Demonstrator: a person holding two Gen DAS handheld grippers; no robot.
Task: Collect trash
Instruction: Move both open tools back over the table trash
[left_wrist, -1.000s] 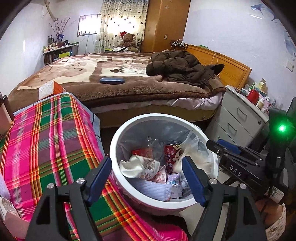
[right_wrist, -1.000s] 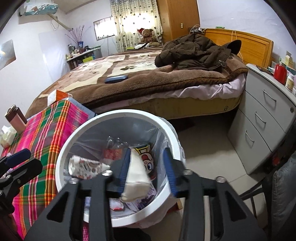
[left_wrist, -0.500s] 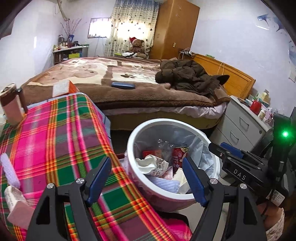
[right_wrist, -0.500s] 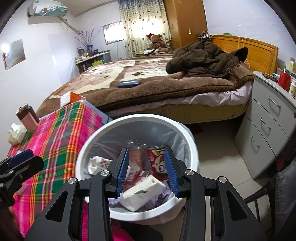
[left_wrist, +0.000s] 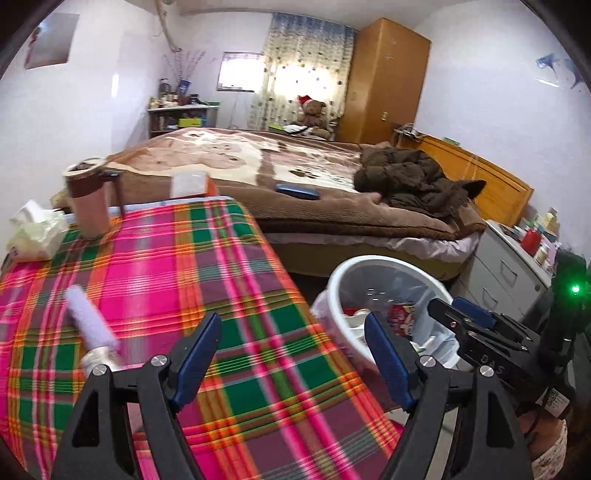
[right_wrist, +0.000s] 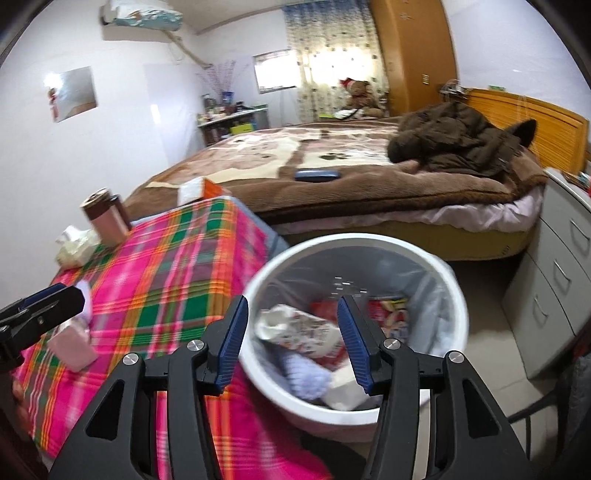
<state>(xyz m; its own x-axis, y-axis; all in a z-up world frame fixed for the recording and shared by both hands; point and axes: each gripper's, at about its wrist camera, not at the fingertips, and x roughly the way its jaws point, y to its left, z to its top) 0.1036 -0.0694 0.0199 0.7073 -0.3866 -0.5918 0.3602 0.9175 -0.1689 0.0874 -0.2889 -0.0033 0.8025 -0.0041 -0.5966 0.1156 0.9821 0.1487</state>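
Note:
A white trash bin (right_wrist: 448, 291) with a clear liner stands on the floor beside the plaid-covered table (left_wrist: 155, 280). It holds crumpled paper, a red can, a white carton and other trash. My right gripper (right_wrist: 291, 341) is open and empty just above the bin's near rim. My left gripper (left_wrist: 293, 356) is open and empty over the table's right edge, with the bin (left_wrist: 341, 280) to its right. A lavender tube-like item (left_wrist: 86, 321) lies on the cloth left of the left gripper; it shows as a pink piece in the right wrist view (right_wrist: 72, 343).
A brown-lidded pink cup (left_wrist: 88, 201), a tissue pack (left_wrist: 35, 232) and an orange-and-white box (left_wrist: 192, 184) sit at the table's far end. The bed (left_wrist: 314, 184) with a brown coat lies beyond. Grey drawers (right_wrist: 557, 291) stand right of the bin.
My right gripper has opened and let the white carton fall into the bin, then pulled back a little. My left gripper has swung left from over the bin to over the table.

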